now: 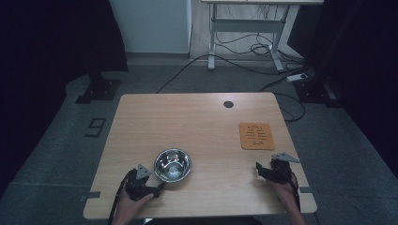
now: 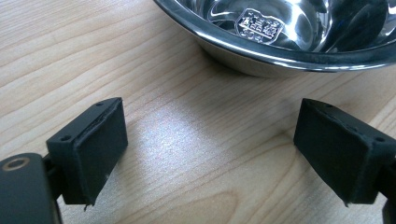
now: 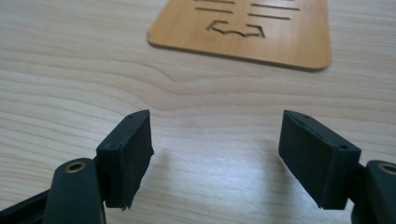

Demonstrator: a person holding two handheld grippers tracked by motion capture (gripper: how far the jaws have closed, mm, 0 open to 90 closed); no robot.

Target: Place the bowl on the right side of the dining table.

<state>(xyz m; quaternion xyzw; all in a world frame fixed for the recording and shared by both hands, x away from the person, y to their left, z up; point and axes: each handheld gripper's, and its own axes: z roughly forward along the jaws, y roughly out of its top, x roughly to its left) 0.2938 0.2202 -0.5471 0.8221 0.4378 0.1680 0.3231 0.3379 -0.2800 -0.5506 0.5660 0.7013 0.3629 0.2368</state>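
- Pale wood-grain bench [image 1: 202, 122]: carries everything; keep both tools low over it.
- Round shiny steel bowl [image 1: 172, 164]: landmark, near the front edge.
- Flat orange-brown wooden trivet [image 1: 256, 136]: well right of the bowl.
- Left tongs [image 2: 212, 156]: spread, empty, just beside the bowl; likely rim grasp, so approach squarely.
- Right tongs [image 3: 217, 156]: spread, empty, beyond the trivet.

Camera arrangement: one fixed overhead view, two gripper-mounted close views.

The high view looks forward and down from the near edge of the table [image 1: 197, 117], covering the whole top and the floor beyond. The left gripper view sits low and close to the tabletop, facing the steel bowl [image 2: 289, 42] near the table's near-left edge. The right gripper view, equally low, faces the wooden trivet [image 3: 252, 28] toward the table's right edge. Both objects also appear in the high view.
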